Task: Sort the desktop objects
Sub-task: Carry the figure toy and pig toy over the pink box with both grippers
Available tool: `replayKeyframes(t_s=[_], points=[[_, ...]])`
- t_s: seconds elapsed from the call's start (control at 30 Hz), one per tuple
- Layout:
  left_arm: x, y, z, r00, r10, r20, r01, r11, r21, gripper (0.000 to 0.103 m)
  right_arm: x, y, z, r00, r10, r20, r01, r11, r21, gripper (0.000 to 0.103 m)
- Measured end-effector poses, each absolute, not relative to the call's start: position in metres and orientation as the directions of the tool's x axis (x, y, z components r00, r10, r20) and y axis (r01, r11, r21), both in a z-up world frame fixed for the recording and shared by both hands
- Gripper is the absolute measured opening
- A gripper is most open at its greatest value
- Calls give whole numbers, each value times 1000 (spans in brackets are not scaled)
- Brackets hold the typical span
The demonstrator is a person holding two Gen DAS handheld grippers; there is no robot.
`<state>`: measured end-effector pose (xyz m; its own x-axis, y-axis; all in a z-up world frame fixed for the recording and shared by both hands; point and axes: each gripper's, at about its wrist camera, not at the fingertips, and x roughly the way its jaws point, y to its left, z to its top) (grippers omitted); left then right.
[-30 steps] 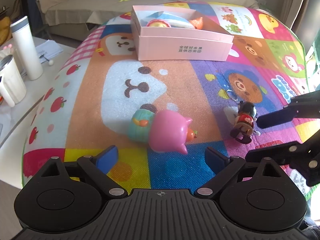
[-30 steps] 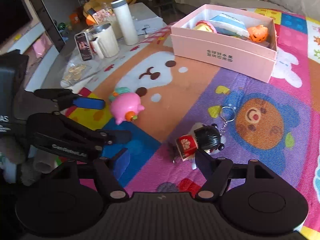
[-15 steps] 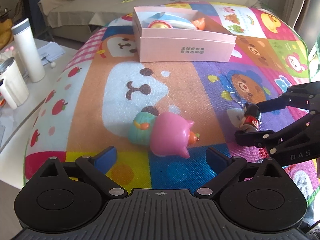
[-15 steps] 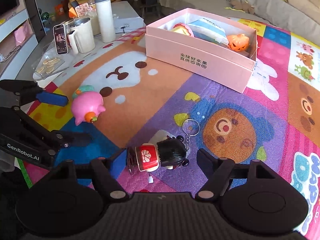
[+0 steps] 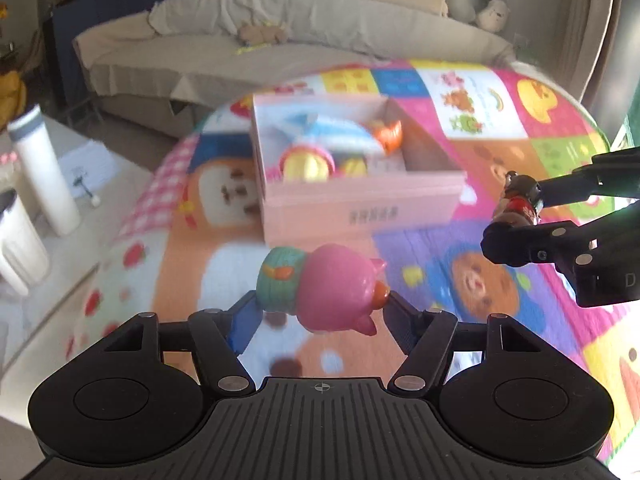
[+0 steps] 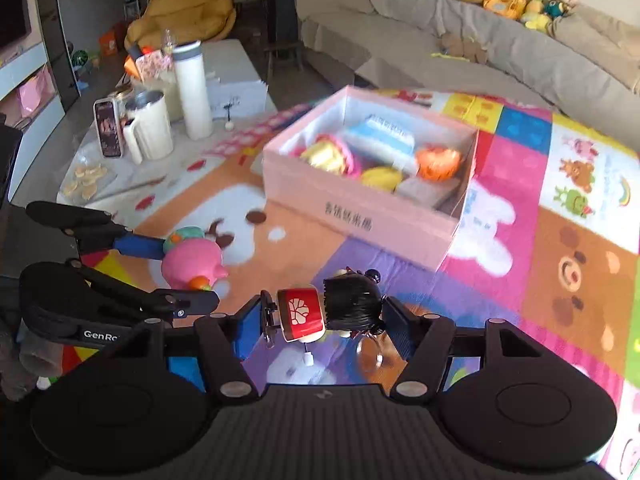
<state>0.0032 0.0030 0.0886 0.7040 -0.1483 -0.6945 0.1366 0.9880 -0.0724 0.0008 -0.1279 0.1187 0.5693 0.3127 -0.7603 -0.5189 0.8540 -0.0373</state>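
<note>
The pink box (image 5: 360,204) is lying ahead of both claws, open side up, its long side running across the left camera's view, and that is the relation the coming move is hanging on: each toy has to travel forward and over the near wall. The left claw (image 5: 320,314) is gripping a pink pig toy (image 5: 332,288) crosswise, hat end against one pad and snout against the other, clear of the play mat (image 5: 500,92); its jaws are closing onto the pig. The right claw (image 6: 324,320) is holding a small doll keychain (image 6: 332,308) sideways, black-haired head towards the right pad, ring dangling below, its jaws likewise closing onto it. Both toys are sitting right between their fingertips. In the left view the pig looks nearly centred on the box's near wall, while the doll is sitting off the box's right end.
</note>
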Motion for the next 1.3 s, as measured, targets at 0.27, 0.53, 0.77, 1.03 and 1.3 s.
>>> replayKeyframes(t_s=[0.27, 0.53, 0.77, 1.03, 1.3], points=[[90, -7, 124, 740, -147, -656, 114, 989, -93, 72, 93, -135, 185, 694, 265, -669, -380, 924, -29, 64], [138, -24, 102, 688, -168, -706, 126, 986, -111, 72, 168, -141, 177, 662, 269, -699, -327, 943, 53, 64], [149, -19, 85, 670, -184, -719, 133, 983, -128, 73, 209, -145, 142, 601, 300, -741, -296, 944, 143, 64], [145, -26, 81, 660, -219, -718, 167, 975, -144, 85, 219, -145, 130, 589, 339, -734, -279, 937, 209, 76], [106, -2, 87, 706, -176, -686, 128, 984, -122, 95, 206, -147, 120, 582, 321, -747, -281, 942, 186, 76]])
